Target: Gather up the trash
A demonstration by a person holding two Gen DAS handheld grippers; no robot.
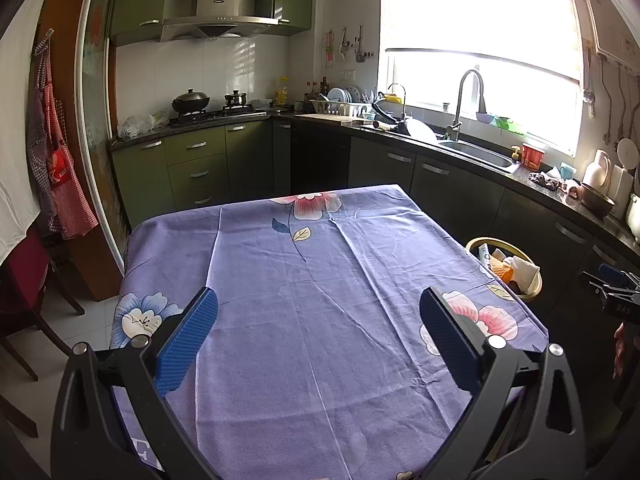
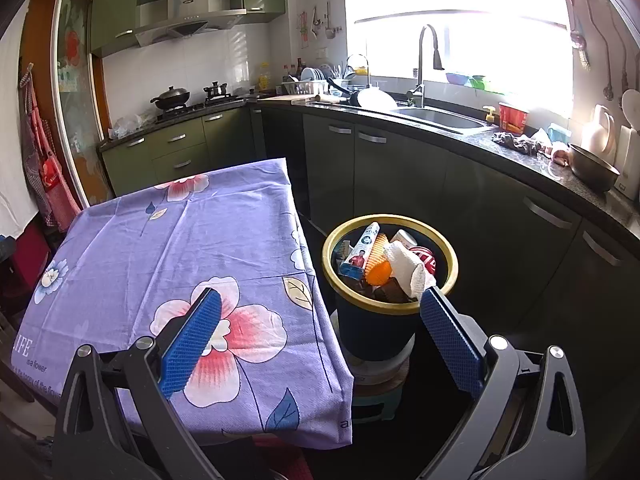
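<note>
A dark bin with a yellow rim stands to the right of the table and holds trash: a white crumpled paper towel, an orange item, a toothpaste tube and a red can. The bin also shows in the left wrist view. My right gripper is open and empty, above the table's right edge and the bin's near side. My left gripper is open and empty above the purple floral tablecloth.
The cloth-covered table has nothing on it in view. The bin sits on a stool. A dark counter with a sink runs behind and to the right. A chair stands to the left.
</note>
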